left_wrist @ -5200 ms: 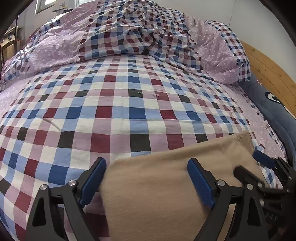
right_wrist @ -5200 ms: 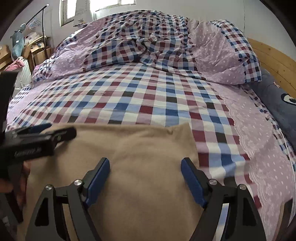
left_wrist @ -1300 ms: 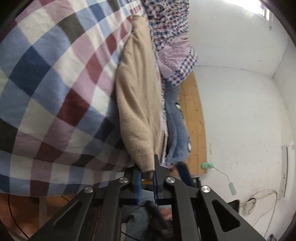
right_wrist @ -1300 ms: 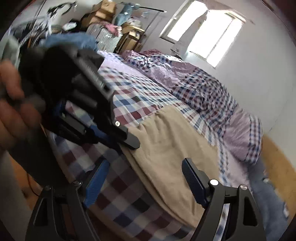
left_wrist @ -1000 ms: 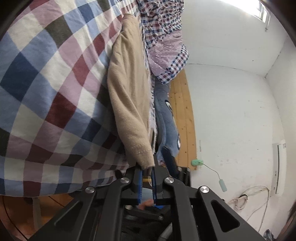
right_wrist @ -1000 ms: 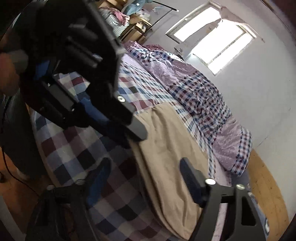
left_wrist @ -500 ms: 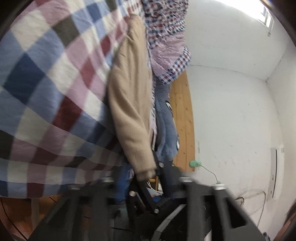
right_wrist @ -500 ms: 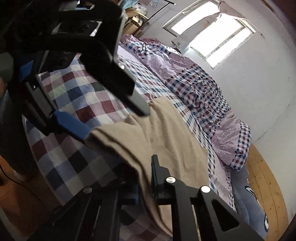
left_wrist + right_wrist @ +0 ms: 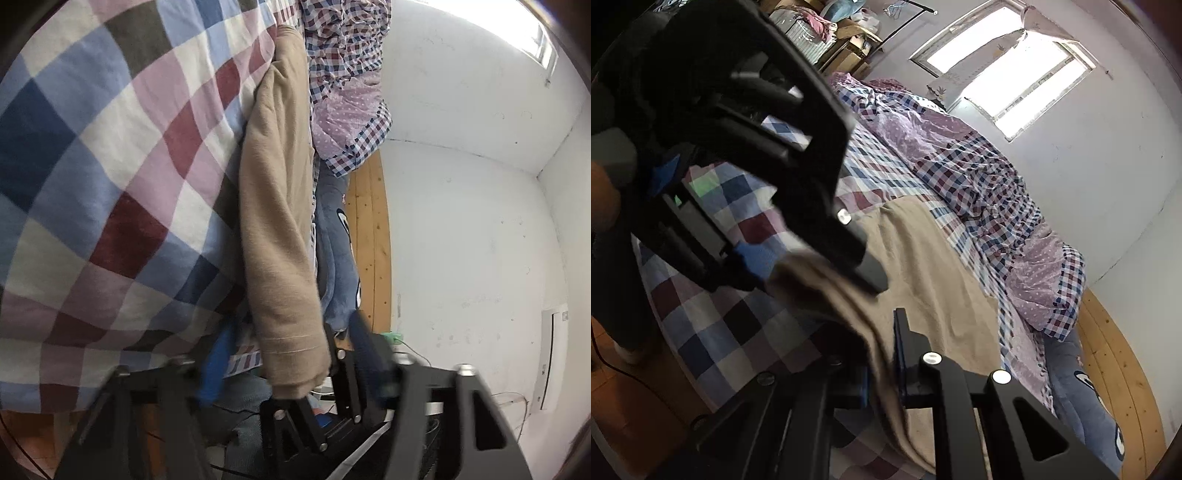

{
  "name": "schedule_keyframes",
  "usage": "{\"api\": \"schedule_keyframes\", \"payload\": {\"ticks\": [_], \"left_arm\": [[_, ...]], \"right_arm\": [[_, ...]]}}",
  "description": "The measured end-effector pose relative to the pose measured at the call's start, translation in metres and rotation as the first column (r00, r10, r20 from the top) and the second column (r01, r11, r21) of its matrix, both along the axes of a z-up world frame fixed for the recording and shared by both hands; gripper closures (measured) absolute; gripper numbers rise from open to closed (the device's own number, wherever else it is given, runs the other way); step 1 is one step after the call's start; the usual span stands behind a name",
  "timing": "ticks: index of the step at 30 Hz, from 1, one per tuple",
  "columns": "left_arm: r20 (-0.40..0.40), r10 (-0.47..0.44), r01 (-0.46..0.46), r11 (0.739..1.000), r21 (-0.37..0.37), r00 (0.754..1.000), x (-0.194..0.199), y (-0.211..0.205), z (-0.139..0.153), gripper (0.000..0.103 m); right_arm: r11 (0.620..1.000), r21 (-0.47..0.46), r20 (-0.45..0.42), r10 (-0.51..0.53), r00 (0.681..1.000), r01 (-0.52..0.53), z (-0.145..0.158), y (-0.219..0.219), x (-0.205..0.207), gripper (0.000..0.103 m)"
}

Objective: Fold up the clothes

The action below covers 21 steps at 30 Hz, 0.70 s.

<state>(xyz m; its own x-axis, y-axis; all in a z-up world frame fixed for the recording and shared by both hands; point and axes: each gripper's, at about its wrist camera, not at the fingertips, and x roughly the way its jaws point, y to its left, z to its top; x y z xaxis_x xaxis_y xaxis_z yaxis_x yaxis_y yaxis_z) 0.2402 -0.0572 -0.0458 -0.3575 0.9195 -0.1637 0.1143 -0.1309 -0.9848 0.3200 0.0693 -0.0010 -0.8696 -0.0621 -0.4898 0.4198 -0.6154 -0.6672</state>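
A wide bed (image 9: 746, 332) under a blue, maroon and white checked cover fills both views, with a rumpled checked and purple dotted quilt (image 9: 979, 177) heaped along its far side. On the cover, towards the near edge, lies the tan knitted garment (image 9: 923, 266), soft and thick, spread flat over most of its length and lifted only at the near corner.

By its look the garment is light and limp. It will sag and drape from any point it is lifted by, and a single layer could slip or stretch, so the firm places to take hold are the stitched hem and the corners, with two holds set apart along one edge so the cloth hangs straight.

The right tool (image 9: 882, 373) has its jaws nearly together and pinched on the near edge of the garment, which rises in a ridge from the bed into them. It points slightly down across the bed.

The left tool (image 9: 291, 354), roughly level and rolled on its side so that the bed stands like a wall in its view, has its jaws part open and closing, with the hemmed corner of the garment (image 9: 291, 354) hanging between the blue pads (image 9: 218, 354). They do not appear to press on it yet. In the right wrist view this tool looms close above the same lifted corner.
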Motion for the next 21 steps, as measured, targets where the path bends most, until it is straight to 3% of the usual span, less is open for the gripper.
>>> {"api": "schedule_keyframes", "payload": {"ticks": [3, 6, 10, 11, 13, 21], "left_arm": [[-0.018, -0.004, 0.004, 1.000, -0.004, 1.000, -0.006, 0.005, 0.004, 0.084], [-0.039, 0.007, -0.007, 1.000, 0.002, 0.999, -0.009, 0.004, 0.010, 0.090], [-0.059, 0.002, -0.002, 1.000, 0.010, 0.998, -0.007, 0.001, 0.017, 0.091], [-0.061, -0.001, 0.001, 1.000, 0.009, 0.998, -0.009, 0.003, 0.018, 0.092], [-0.064, -0.005, 0.006, 1.000, 0.012, 0.998, -0.013, 0.005, 0.020, 0.092], [-0.068, -0.007, 0.010, 0.999, 0.034, 0.998, -0.012, -0.001, 0.023, 0.093]], "right_arm": [[1.000, 0.006, -0.012, -0.004, 1.000, 0.004, -0.001, -0.001, 0.000, 0.093], [1.000, 0.022, -0.031, -0.005, 1.000, 0.006, -0.004, -0.002, -0.002, 0.092], [0.999, 0.041, -0.065, -0.018, 0.998, 0.021, -0.008, -0.002, -0.007, 0.086], [0.999, 0.037, -0.069, -0.028, 0.997, 0.031, -0.007, -0.001, -0.010, 0.076], [0.998, 0.030, -0.076, -0.048, 0.996, 0.050, -0.007, 0.001, -0.016, 0.069], [0.998, 0.005, -0.083, -0.066, 0.994, 0.067, -0.004, 0.000, -0.030, 0.070]]}}
